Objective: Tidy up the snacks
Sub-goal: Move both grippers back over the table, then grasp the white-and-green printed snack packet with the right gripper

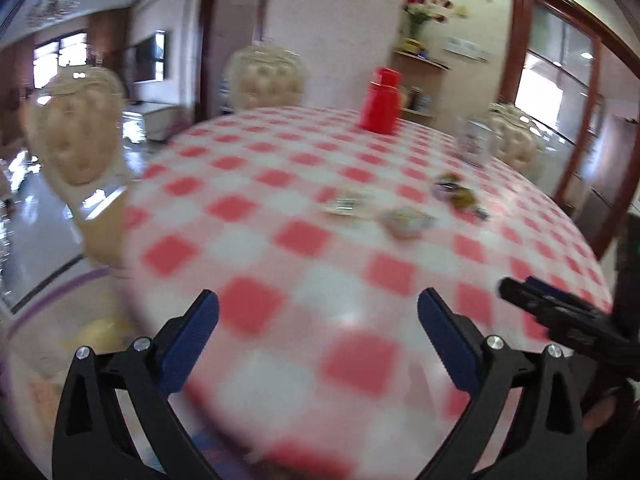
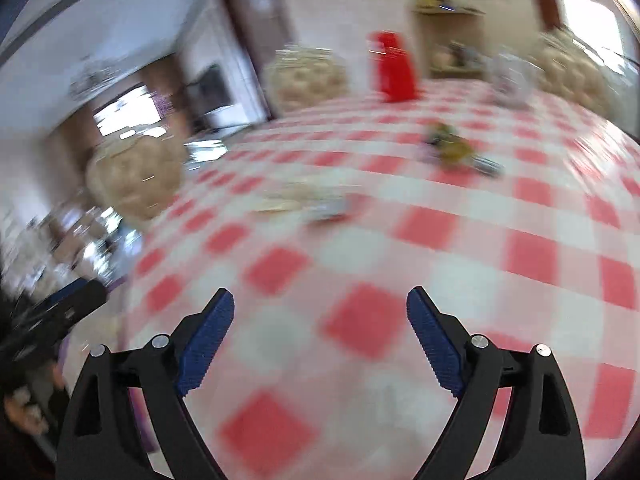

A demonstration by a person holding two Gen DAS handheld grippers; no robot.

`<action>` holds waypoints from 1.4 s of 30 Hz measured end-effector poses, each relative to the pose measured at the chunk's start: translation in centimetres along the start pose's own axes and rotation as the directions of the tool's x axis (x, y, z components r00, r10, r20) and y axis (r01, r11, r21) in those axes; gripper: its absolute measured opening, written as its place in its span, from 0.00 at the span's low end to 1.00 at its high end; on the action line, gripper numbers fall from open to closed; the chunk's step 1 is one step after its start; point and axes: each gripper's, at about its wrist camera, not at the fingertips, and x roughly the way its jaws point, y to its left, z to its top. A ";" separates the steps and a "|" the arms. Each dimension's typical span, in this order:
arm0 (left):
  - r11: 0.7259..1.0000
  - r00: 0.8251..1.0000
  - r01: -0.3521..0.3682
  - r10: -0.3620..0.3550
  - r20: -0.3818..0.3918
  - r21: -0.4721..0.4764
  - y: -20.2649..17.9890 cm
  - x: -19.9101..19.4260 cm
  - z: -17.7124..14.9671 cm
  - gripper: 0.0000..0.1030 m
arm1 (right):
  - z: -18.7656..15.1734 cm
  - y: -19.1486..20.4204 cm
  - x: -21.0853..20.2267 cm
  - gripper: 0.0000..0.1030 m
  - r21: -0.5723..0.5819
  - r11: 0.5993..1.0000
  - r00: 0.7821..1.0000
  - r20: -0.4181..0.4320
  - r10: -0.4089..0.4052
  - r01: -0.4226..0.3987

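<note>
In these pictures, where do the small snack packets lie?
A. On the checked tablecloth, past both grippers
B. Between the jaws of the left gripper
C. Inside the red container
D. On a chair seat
A: the snack packets lie loose on the red-and-white tablecloth, well ahead of the left gripper and the right gripper, whose jaws stand wide apart and hold nothing; the red container stands farther back.

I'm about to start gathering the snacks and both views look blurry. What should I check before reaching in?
1. Left gripper open and empty: ok.
2. Right gripper open and empty: ok.
3. Snacks within view on the table: ok, scattered mid-table.
4. Snack types and count: cannot tell, too blurred.
5. Path from grippers to snacks free: ok, only bare cloth between.
6. Red container and clear jar open to receive snacks: cannot tell.
</note>
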 end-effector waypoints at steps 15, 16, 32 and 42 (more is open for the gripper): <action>0.860 0.999 -0.035 0.049 0.014 -0.509 1.1 11.2 1.3 0.97 | 6.8 -0.3 11.2 0.83 -0.141 0.990 0.989 -0.146 -0.039 0.018; 0.852 0.999 -0.015 0.032 0.025 -0.523 1.4 11.1 1.2 0.97 | 7.1 0.5 12.1 0.83 -0.162 0.987 0.986 -0.158 -0.045 0.019; 0.856 0.999 0.034 -0.048 -0.013 -0.515 1.3 12.3 1.2 0.98 | 8.8 0.6 15.8 0.38 -0.223 0.974 0.980 -0.185 -0.076 0.033; 0.948 0.981 -0.017 -0.046 -0.190 -0.318 -2.1 15.0 3.0 0.98 | 6.3 -11.0 4.5 0.38 0.127 0.991 0.998 0.039 -0.041 0.036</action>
